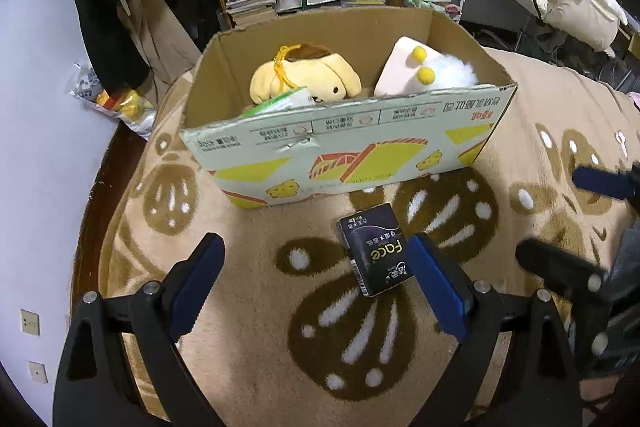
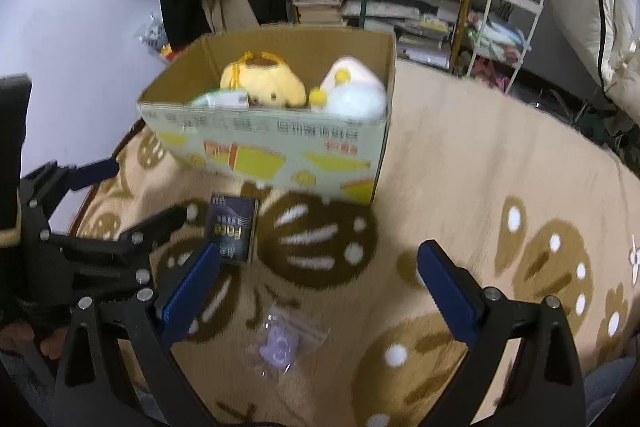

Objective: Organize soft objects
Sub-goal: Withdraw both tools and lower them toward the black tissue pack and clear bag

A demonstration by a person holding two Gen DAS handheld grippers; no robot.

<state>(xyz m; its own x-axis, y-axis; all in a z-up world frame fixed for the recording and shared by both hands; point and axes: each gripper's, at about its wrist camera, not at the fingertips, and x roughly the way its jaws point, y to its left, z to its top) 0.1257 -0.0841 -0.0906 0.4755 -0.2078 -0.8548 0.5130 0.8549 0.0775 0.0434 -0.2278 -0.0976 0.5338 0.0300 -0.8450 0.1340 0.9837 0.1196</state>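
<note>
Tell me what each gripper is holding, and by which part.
Nothing. The left gripper and right gripper are both open; the dark tissue pack lies ungrasped on the blanket.

Left gripper (image 1: pixel 316 277) held low with jaws spread wide apart, gripping nothing. Right gripper (image 2: pixel 318 281) likewise spread wide and empty, just beside the left.

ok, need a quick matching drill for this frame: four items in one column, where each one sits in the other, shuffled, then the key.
Items:
1. yellow dog plush
2. dark tissue pack
3. purple trinket in clear bag
4. white fluffy plush

Places:
A. on blanket, just in front of cardboard box
B. in box, right side
C. on blanket, between right hand-held gripper fingers
D. in box, left side

Pairs: 1-D, 2-A, 3-C, 4-B
</note>
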